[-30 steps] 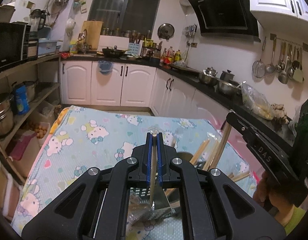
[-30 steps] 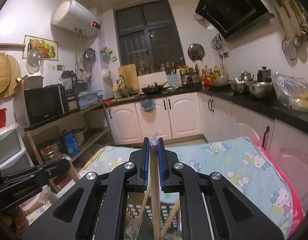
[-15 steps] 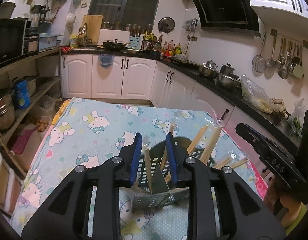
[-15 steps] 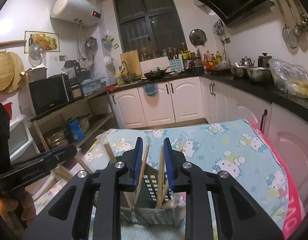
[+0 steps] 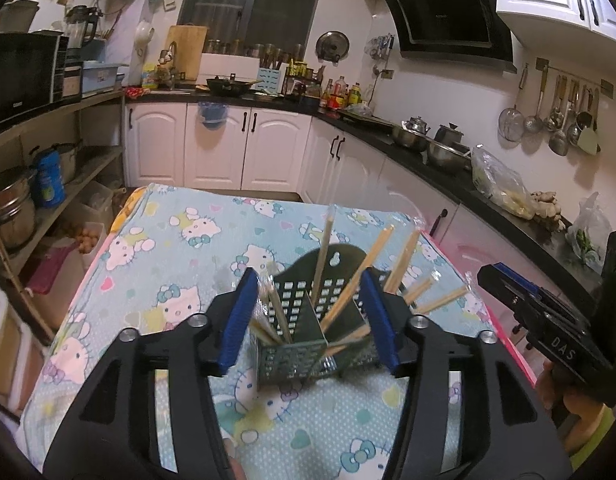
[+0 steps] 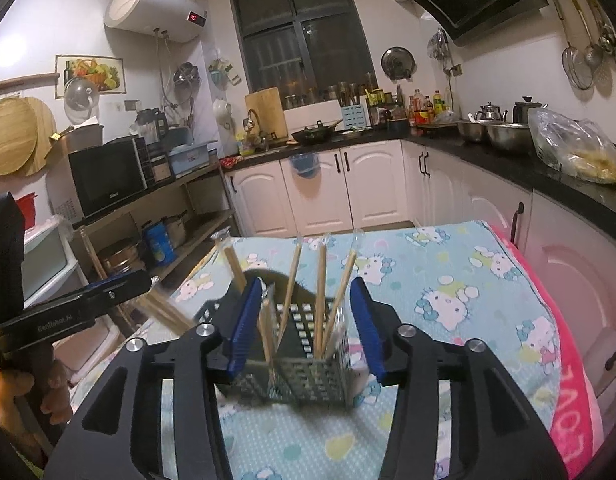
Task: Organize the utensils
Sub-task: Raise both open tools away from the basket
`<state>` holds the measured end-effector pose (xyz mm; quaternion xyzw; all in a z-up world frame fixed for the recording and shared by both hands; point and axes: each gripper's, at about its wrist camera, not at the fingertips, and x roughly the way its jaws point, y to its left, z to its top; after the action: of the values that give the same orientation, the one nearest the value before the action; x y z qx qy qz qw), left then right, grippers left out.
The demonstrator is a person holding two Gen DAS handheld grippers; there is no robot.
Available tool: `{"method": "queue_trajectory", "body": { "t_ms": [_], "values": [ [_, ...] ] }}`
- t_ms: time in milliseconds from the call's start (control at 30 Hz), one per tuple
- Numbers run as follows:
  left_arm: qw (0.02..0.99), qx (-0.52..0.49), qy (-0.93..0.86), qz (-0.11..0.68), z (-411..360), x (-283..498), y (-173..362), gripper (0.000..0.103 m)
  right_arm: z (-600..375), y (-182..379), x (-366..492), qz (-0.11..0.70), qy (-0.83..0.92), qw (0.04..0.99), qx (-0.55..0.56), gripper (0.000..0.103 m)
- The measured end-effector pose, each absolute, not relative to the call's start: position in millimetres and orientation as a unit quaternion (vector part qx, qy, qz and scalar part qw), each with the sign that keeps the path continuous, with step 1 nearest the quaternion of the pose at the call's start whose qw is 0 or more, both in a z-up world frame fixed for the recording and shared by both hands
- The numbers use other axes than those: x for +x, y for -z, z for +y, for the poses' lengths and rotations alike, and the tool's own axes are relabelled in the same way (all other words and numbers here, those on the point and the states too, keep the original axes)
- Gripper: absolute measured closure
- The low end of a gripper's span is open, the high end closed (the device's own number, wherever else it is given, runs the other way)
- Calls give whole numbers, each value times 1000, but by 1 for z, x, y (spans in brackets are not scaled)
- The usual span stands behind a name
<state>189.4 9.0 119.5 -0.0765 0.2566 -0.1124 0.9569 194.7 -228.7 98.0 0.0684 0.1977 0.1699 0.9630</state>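
Note:
A dark green perforated utensil holder (image 5: 308, 336) stands on the Hello Kitty tablecloth (image 5: 156, 248) and holds several wrapped wooden chopsticks (image 5: 323, 248) that stick up and lean outward. My left gripper (image 5: 308, 304) is open and empty, with the holder behind the gap between its blue pads. My right gripper (image 6: 306, 316) is open and empty in the same way over the holder (image 6: 304, 372) and its chopsticks (image 6: 320, 292). Each gripper shows in the other's view: the right one (image 5: 547, 320), the left one (image 6: 80, 300).
White cabinets (image 5: 216, 144) and a black counter (image 5: 447, 176) with pots and bottles run behind and to the right. Open shelves (image 5: 48, 184) with pots stand left of the table. The table's pink edge (image 6: 563, 360) is at the right.
Both grippers were shut on chopsticks a second ago. They have opened wide, let the chopsticks drop into the holder, and drawn back from it.

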Motion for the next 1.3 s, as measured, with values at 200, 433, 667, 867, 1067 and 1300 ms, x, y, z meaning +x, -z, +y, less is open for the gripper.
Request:
{"method": "queue_trajectory", "body": {
  "t_ms": [200,433,667,867,1067,1300],
  "values": [
    [954,-81,112,264,9,172,-112,42,-233,-91,174,208,-169,961,63,45],
    [953,-79,108,273,8,152,-100,25,-235,-82,152,217,-170,959,60,34],
    [949,-87,104,286,10,137,-82,12,-234,-72,135,226,-174,957,55,23],
    [944,-91,100,301,11,126,-63,12,-231,-57,125,237,-172,955,49,13],
    [942,-93,96,309,12,117,-44,12,-230,-39,117,250,-173,952,46,12],
    [943,-93,92,306,12,108,-29,12,-223,-23,105,241,-164,956,31,9]
  ]
}}
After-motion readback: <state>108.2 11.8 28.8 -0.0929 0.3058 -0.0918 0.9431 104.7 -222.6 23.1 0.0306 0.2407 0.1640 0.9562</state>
